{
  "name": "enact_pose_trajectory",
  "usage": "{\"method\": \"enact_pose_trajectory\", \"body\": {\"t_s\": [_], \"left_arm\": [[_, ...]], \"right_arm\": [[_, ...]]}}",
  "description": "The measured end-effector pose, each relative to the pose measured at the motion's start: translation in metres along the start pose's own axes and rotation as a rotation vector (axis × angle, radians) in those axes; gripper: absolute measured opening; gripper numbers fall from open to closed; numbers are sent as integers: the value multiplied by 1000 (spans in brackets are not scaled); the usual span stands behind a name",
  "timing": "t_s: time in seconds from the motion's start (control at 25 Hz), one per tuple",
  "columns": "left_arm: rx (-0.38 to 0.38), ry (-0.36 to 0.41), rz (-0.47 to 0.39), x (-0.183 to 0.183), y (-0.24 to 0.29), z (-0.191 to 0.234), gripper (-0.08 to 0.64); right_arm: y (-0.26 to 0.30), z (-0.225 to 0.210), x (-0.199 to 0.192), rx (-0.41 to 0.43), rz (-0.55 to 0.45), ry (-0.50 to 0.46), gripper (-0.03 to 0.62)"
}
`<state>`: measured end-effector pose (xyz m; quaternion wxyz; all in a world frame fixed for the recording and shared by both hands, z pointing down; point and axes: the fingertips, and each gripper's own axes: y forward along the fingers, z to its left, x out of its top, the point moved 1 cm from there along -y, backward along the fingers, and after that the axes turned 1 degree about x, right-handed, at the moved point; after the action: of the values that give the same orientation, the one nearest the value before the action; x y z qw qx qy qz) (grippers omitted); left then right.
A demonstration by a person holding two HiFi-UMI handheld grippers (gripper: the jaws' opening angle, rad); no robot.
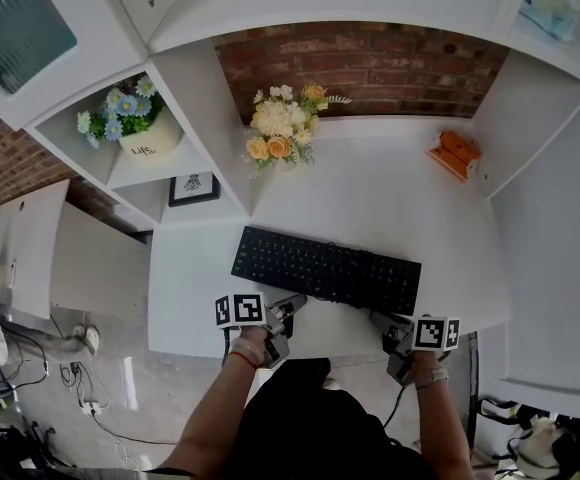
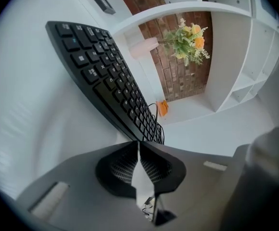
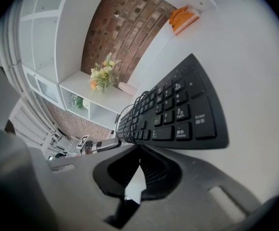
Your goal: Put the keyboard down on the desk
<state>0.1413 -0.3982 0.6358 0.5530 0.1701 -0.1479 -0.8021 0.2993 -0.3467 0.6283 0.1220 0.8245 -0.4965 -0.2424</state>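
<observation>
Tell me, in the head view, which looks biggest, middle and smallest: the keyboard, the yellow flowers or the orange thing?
1. keyboard
2. yellow flowers
3. orange thing, though it sits farther back

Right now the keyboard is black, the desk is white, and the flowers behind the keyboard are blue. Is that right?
Nearly. The flowers behind the keyboard are yellow, white and orange, not blue; the head view shows it. The keyboard is black and the desk is white, as you said.
</observation>
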Motion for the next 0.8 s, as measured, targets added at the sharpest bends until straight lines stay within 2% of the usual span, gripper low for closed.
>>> {"method": "enact_pose_trajectory", "body": {"t_s": [0.24, 0.4, 0.52, 0.6, 0.8], "left_arm": [[82, 141, -46, 7, -13, 8, -5], [92, 263, -99, 15, -21, 3, -5], [79, 355, -133, 21, -25, -3, -5], [85, 429, -158, 25, -29, -7, -5], [144, 670, -258, 39, -43, -28, -3]], "right_arm": [[-7, 15, 13, 32, -83, -107, -3], [-16, 21, 32, -11, -164, -267, -3], [-24, 23, 45, -47, -238, -351, -3], [-30, 24, 51, -75, -279, -404, -3], [-42, 32, 64, -158, -327, -599, -3]]}}
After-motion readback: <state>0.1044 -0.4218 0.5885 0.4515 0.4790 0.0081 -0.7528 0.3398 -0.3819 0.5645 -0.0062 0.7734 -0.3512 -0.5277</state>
